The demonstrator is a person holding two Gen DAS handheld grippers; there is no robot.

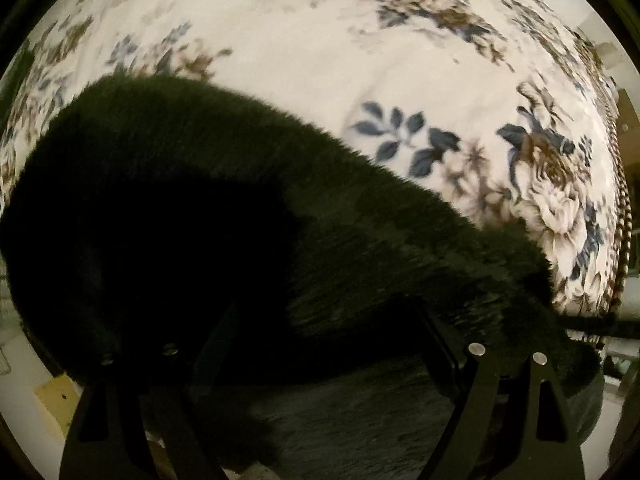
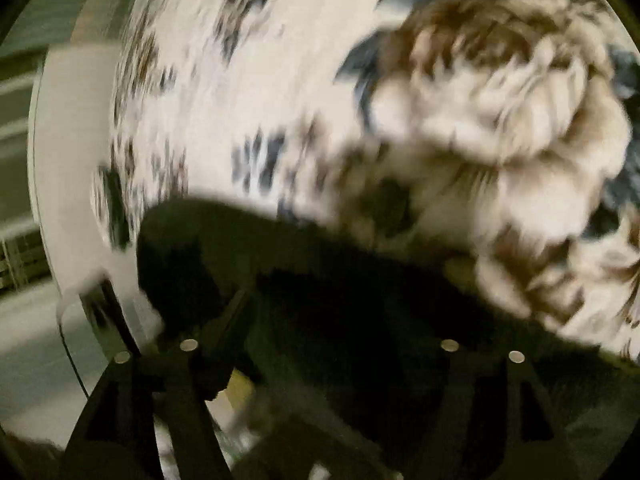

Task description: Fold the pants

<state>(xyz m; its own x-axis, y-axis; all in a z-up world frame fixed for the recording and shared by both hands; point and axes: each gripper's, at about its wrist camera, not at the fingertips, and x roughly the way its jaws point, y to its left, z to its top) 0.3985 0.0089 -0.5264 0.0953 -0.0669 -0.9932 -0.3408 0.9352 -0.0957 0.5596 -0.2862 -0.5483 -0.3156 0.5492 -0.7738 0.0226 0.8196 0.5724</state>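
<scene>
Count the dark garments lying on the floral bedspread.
1. A single dark fuzzy pair of pants lies across the floral bedspread, filling the lower half of both wrist views. Dark, blurred areas could hide another piece.

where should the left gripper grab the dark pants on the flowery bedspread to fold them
Grip the narrow end of the pants, low on the right in the left wrist view, where the cloth tapers and lies flat on the bedspread. Come straight down from above: the left gripper already points down with its jaws apart.
</scene>
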